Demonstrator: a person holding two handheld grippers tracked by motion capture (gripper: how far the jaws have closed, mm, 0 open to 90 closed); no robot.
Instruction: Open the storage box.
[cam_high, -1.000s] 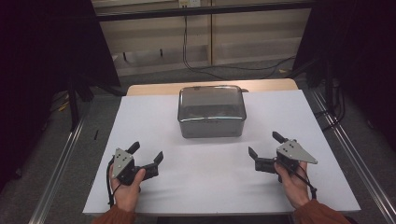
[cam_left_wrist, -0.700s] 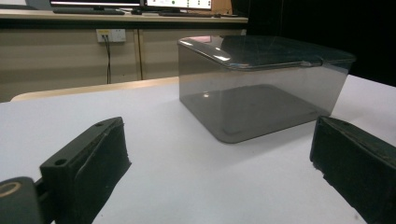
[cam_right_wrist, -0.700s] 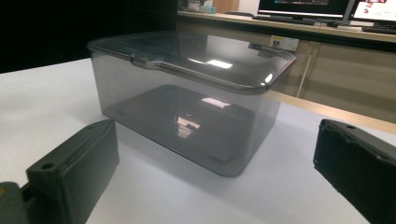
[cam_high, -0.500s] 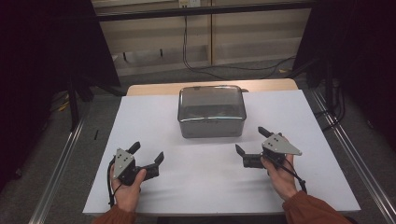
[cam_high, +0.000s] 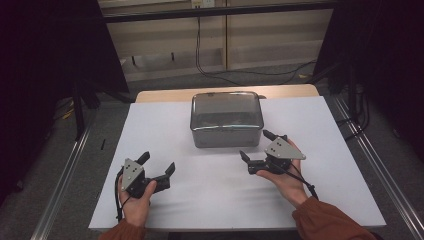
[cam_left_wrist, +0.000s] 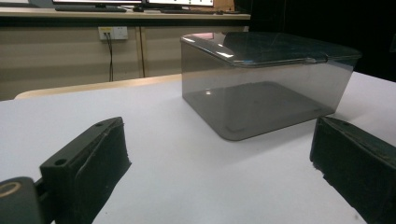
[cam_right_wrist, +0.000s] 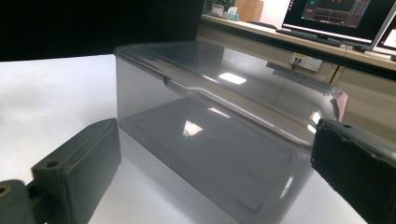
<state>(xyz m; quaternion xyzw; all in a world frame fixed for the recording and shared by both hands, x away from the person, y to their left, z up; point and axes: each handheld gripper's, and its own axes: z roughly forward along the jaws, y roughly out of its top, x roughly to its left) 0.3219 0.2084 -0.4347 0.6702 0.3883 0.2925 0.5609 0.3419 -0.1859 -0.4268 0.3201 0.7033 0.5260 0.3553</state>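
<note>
The right tongs (cam_high: 259, 150) could bump the box (cam_high: 226, 117) and push it along the tabletop (cam_high: 165, 125). That could happen because the box looks light and smooth, and the white top under it looks slippery. If the tongs go in too low, they could hit the side wall and not catch the lid (cam_right_wrist: 224, 79). If they pinch the thin lid edge at a slant, it might slip out.

The box is see-through and grey, with round corners. It looks empty inside. Its lid is on, flat and shiny, with a small lip sticking out along the edge. Lights shine back off the top.

The box sits in the middle of the high view, near the far edge of the white top. The right tongs are just below its lower right corner, near it but not touching. They are wide open and hold nothing. The left tongs (cam_high: 156, 169) are in the lower left of the high view, well apart from the box. They are wide open too, with nothing in them.
</note>
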